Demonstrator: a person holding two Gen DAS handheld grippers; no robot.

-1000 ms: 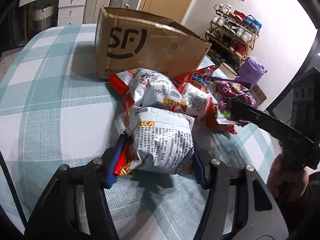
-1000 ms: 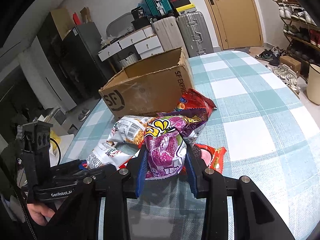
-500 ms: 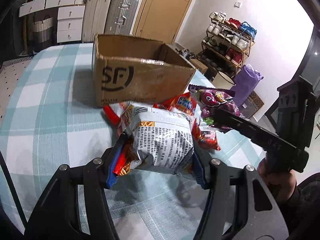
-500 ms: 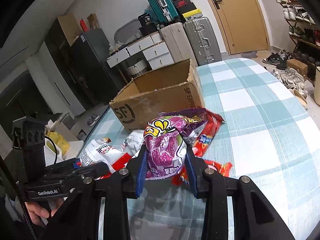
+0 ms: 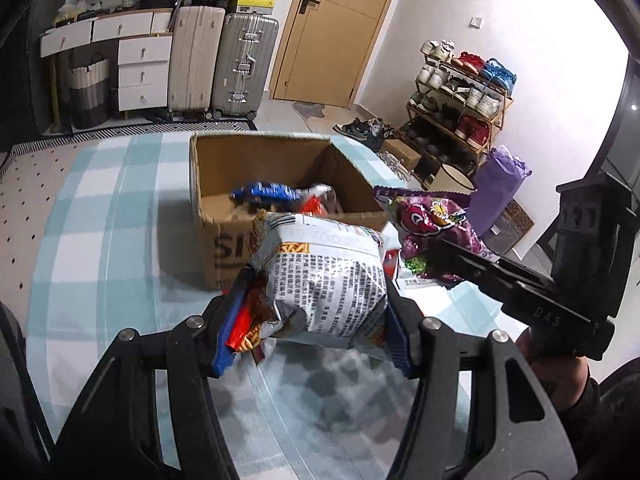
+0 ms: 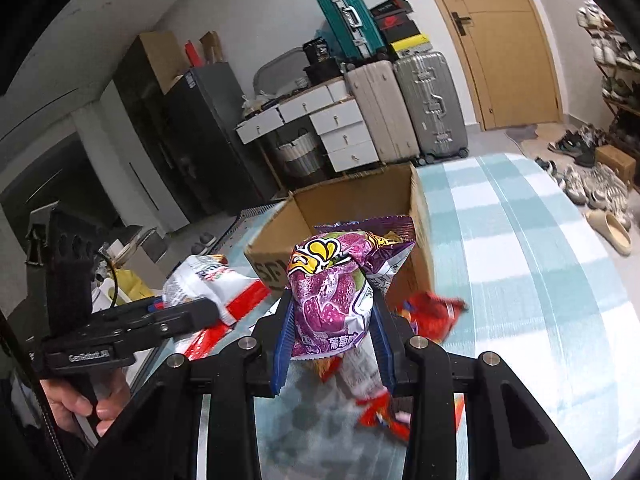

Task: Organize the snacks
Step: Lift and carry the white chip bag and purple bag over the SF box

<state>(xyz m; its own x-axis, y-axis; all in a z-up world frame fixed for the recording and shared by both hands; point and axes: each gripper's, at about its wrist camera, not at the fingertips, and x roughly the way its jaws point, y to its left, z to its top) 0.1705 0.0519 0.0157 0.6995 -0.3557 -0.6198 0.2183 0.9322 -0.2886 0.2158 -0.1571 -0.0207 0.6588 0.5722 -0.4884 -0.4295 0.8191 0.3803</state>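
Room: hallway-ish space w/ suitcases, drawers, door, shoe rack behind; checked teal cloth on bench (image 5: pixel 100 240).
Left tool (image 5: pixel 312 320): pinching white bag (image 5: pixel 324 276) across its lower half, both pads pressed into the crinkled sides; bag lifted clear of bench, top pointing fwd.
Right tool (image 6: pixel 330 336): clamped on purple bag (image 6: pixel 328 296) near its base, bag standing upright between the pads, also off the bench.
Box (image 5: pixel 272 184): open top, just ahead of both tools; blue and red packs already inside, so prob. the drop spot.
Why held so: low grip leaves bag tops free to go in first over box rim.
Leftovers: red packs (image 6: pixel 432 312) on bench below and right of right tool, blurred.
Step (guess): carry both bags fwd, release over box.
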